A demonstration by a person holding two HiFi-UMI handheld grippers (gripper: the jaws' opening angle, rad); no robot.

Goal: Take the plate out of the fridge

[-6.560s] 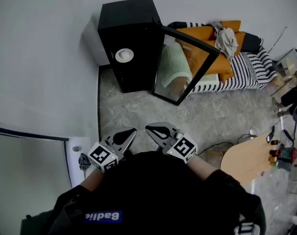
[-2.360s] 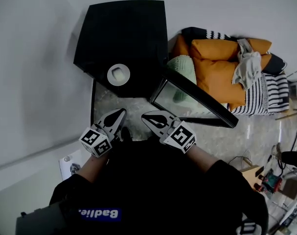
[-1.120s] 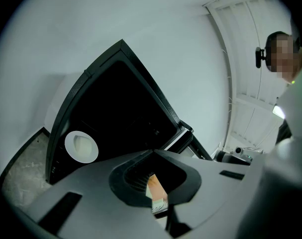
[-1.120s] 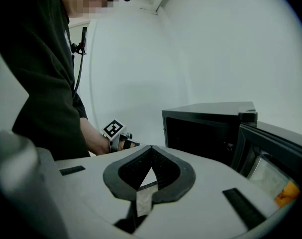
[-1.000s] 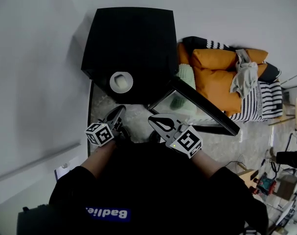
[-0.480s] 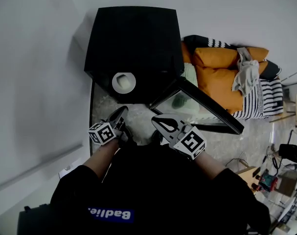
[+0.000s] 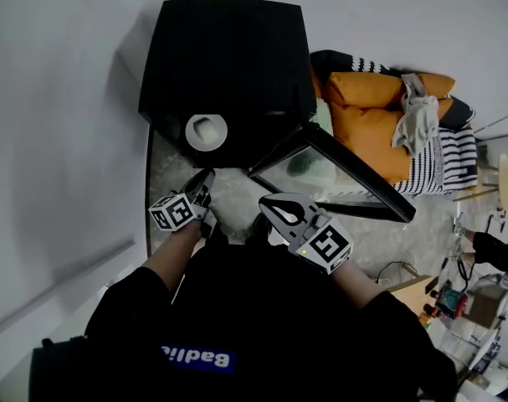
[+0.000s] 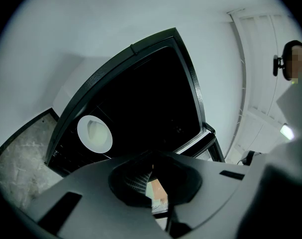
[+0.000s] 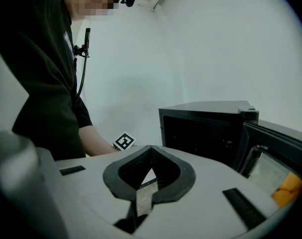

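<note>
Evidently plate (image 7: 207, 131) inside open fridge (image 7: 228, 57)

The plate (image 7: 206, 131) sits inside the fridge (image 7: 224, 65), toward its left side, and the fridge stands on the floor (image 7: 171, 164) by the wall (image 7: 53, 99). Its door (image 7: 337, 174) hangs open to the right, with cushions (image 7: 375, 115) beyond it. The left gripper (image 7: 205, 179) and right gripper (image 7: 267, 202) are side by side before the opening, clear of the plate.

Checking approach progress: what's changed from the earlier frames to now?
The person has stepped up to the fridge, which is now close ahead. The left hand-held gripper has moved toward the plate. Nothing was gripped or released. Unchanged: the plate is inside, the door is open, and the right hand-held gripper and the left are both shut and empty.
</note>
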